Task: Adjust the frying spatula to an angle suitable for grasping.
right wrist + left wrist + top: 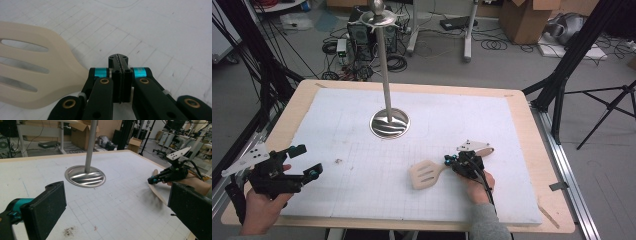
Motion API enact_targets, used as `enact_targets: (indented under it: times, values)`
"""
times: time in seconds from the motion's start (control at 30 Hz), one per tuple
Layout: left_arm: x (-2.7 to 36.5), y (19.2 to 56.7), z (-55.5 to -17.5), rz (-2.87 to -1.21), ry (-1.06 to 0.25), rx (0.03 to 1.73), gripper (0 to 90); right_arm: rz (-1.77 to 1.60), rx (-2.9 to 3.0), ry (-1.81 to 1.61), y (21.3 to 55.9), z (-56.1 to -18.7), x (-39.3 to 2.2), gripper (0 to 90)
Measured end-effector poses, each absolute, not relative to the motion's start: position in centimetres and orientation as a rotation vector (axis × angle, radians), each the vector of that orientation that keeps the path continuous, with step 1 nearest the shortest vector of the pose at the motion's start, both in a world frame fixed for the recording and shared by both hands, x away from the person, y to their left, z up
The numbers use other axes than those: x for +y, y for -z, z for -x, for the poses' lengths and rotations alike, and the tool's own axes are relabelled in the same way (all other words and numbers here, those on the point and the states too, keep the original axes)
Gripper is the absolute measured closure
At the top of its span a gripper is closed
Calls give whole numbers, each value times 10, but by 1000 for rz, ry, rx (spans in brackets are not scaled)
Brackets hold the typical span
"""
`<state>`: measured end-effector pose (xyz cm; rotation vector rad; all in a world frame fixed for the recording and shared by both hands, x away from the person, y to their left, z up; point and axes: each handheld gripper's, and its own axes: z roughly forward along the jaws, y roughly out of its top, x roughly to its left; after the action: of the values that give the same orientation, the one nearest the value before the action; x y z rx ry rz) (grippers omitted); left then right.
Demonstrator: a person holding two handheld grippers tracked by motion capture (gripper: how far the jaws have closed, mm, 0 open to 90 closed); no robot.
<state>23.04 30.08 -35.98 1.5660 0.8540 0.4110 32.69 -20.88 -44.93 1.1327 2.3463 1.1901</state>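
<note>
Right gripper [120,61] shut tight, pads face to face with nothing between; low over the white gridded mat [362,190] near the front right of the table. Left gripper [307,161] wide open and empty, held at the front left corner, well apart from everything.

Beige slotted spatula [427,174] just beside the right gripper, head toward the table's middle; in the right gripper view the head [32,72] at the left, neck running in under the gripper's left linkage; touching or merely close, impossible to tell; lying flat or lifted a little, likewise unclear.

Likely trouble from here:

- closed jaws nudging instead of gripping; with no pad on either side, any sideways sweep apt to shove the spatula across the smooth mat or spin it about its head;
- opening late or off line; one jaw coming down on top of the neck, tipping the head up and skidding it away;
- closing on the slotted head rather than the neck or handle; a thin, slippery hold, prone to swivel once raised;
- carrying toward the steel stand [389,123] at the middle; tall pole on a round base, easy to clip with a swinging head and set rocking;
- no help from the far-off left gripper if the spatula slides.
</note>
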Motion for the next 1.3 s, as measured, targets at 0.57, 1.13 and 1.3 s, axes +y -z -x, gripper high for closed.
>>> enact_targets:
  times: [0.57,1.13,1.3]
  values:
    - [301,359,-233,-1556,-404,845,21,-1043,2380,-1192,449,-292,-216,900]
    - [296,362,-237,-1569,-391,847,21,-1213,2146,-1198,428,-300,-305,900]
    - [296,363,-237,-1572,-389,849,21,-1237,2177,-1138,438,-301,-320,900]
